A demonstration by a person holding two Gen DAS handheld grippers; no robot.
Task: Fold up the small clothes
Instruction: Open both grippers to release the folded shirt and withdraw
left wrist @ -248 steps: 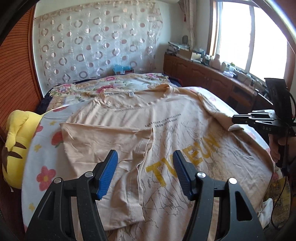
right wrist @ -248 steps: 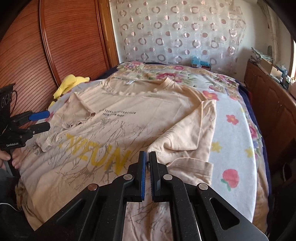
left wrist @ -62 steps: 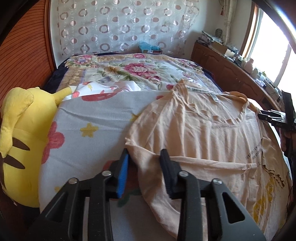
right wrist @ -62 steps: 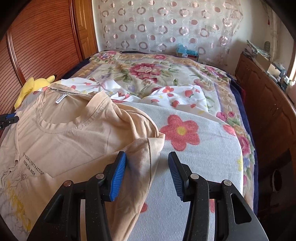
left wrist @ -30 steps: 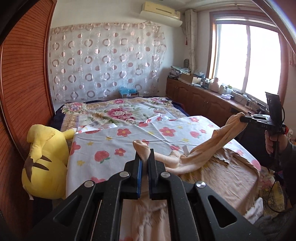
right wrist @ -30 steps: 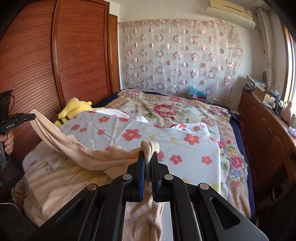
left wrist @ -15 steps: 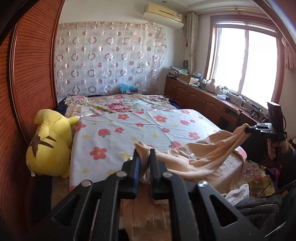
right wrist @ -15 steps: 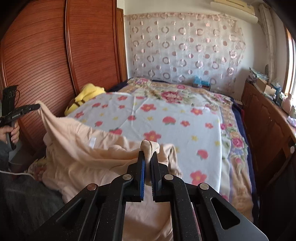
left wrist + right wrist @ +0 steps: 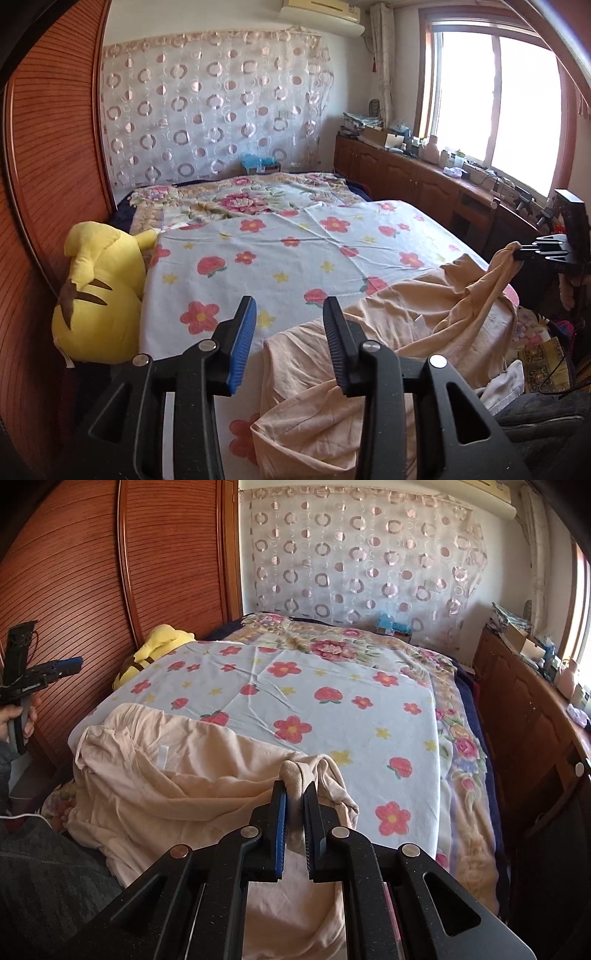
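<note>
Mid-fold, by the look of it: peach T-shirt (image 9: 399, 332) doubled over on itself in a loose heap at the near edge of the bed, neither flattened nor squared. Judged still outstanding: smoothing of the layers, further folds, final tidy packet.

Left gripper (image 9: 290, 332): jaws opening, nothing between the pads, garment edge lying just below and to the right of the tips. Blue ribbed pad on one finger, black ribbed pad on the other.

Right gripper (image 9: 293, 805): jaws nearly closed yet starting to part, a bunched knob of shirt fabric pinched between the pads, cloth trailing down and to the left from the tips.

Shirt material: thin, soft knit, limp, heavily creased, white label visible on an inner face.

Beyond both sets of tips: flat floral sheet (image 9: 295, 254), pale, printed with red flowers and yellow stars, lightly wrinkled. Left of the left tips: rounded yellow plush toy (image 9: 99, 295), against ribbed wooden panelling.
</note>
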